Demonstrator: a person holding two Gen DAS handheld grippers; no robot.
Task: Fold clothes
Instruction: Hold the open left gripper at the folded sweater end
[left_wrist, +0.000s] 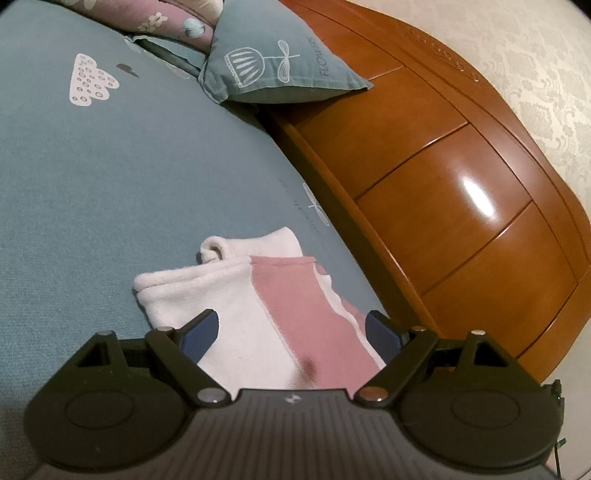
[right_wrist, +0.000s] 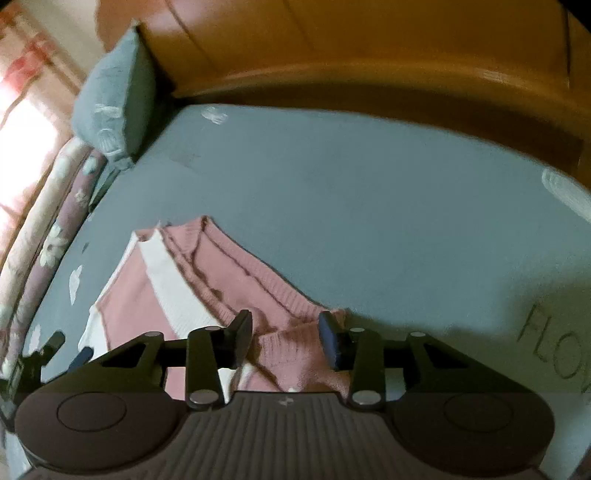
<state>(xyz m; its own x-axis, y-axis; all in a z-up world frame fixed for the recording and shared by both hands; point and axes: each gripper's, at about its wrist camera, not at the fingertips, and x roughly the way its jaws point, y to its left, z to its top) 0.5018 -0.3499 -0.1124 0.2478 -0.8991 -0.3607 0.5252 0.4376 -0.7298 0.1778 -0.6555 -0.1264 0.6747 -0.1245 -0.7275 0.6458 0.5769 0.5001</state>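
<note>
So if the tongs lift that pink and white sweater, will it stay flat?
Probably not. The pink and white sweater looks like soft knit, already bunched and rolled at its edges, so it should droop. It seems light, and fuzzy rather than slippery.

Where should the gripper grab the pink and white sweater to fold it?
Probably at the pink ribbed edge of the pink and white sweater, bunched up off the blue bedsheet nearest the right gripper. Come down from above with one finger on each side. That raised, thick fold gives the fingers something to pinch; the flat middle offers no such ridge.
</note>
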